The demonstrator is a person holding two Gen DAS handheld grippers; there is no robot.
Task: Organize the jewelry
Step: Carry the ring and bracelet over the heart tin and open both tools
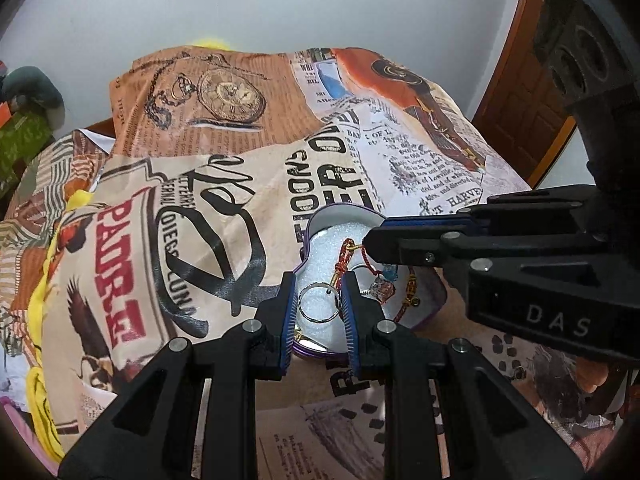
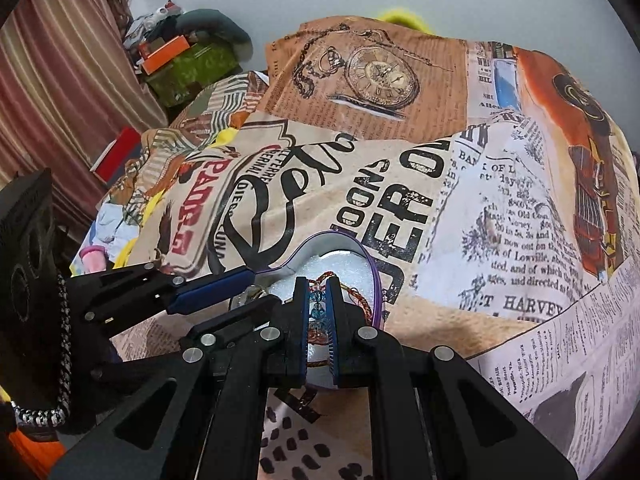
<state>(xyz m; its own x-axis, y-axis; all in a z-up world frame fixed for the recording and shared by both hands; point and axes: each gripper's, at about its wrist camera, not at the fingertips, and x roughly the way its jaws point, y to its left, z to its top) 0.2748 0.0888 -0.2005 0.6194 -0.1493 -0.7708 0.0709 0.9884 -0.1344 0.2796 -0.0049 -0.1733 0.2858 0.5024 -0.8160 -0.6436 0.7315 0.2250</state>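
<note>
Nearest, the left gripper (image 1: 318, 306) stands partly open, its fingers flanking a silver key ring (image 1: 319, 304) without clearly pinching it. The ring lies in a purple-rimmed heart-shaped tin (image 1: 320, 216) on the newsprint-patterned cloth (image 1: 208, 152). Just beyond, the right gripper (image 2: 318, 306) has closed on a blue-beaded charm (image 2: 317, 304), apparently hanging lengthwise between the pads. A red braided cord (image 1: 347, 258) runs diagonally toward the tin's far wall.
</note>
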